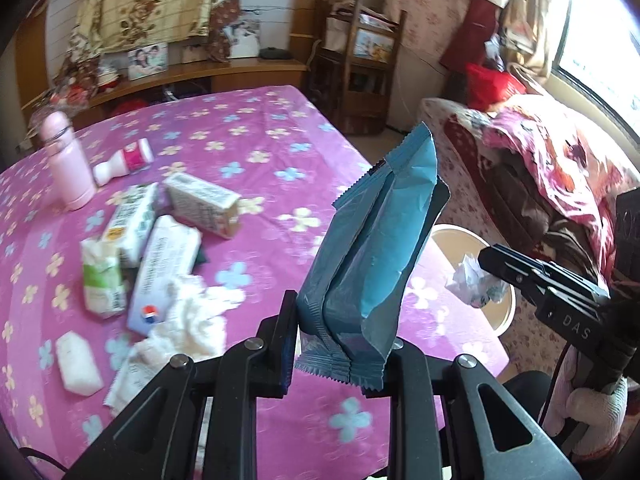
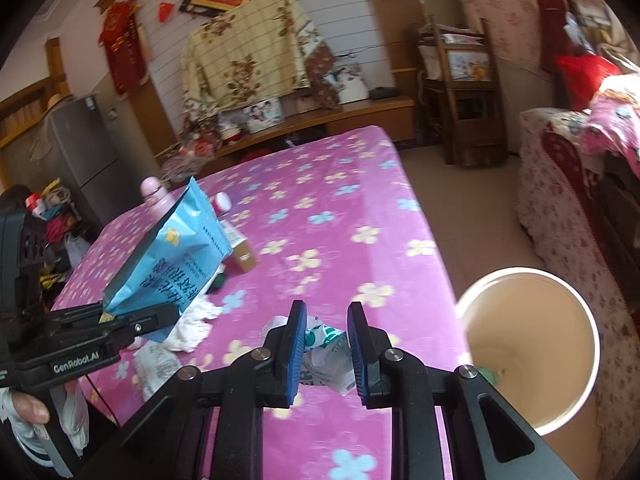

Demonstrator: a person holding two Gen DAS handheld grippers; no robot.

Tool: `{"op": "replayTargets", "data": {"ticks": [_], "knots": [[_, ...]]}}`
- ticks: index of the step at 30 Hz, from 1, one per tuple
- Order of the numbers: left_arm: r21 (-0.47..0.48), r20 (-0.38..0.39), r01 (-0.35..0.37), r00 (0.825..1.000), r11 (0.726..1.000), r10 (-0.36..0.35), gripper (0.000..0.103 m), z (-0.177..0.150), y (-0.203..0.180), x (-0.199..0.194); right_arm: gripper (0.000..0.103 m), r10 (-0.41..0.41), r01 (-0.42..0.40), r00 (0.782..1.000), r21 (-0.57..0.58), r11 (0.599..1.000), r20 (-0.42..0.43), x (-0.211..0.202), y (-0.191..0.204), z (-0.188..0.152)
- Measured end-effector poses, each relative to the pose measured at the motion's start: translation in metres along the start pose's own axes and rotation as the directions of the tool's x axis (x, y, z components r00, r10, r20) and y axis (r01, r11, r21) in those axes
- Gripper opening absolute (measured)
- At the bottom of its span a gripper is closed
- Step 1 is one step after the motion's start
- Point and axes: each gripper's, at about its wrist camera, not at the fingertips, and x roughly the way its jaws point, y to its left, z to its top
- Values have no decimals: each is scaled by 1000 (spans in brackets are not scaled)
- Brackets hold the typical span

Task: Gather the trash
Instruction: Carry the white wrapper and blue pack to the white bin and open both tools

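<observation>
Left tool [image 1: 338,344] clamped on blue wrapper [image 1: 372,256], wrapper upright above surface [image 1: 260,152] edge. Right tool [image 2: 327,354] pinching crumpled white-green paper [image 2: 326,354] between blue pads, jaws part closed around it. Bin [image 2: 532,356] just beside surface, right of both tools, mostly empty. We judge step as carrying both pieces to bin. We should bring each tool over bin mouth before releasing, right first since nearer, keep wrapper clear of rim. Tissues [image 1: 192,320], cartons [image 1: 132,220] left on surface; pink bottle [image 1: 68,160] likely stays
</observation>
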Motion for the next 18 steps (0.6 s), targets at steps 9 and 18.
{"op": "replayTargets", "data": {"ticks": [9,18], "knots": [[71,-32,41,999,997,-39,25,10,-58,30,23,-87,87,996,87,992,-1,-10,-66,-2],[107,-89,89,993,990,-79,25,16,-105,66,23,-163,165,986,155,974,-28,-13,-124,-9]]}}
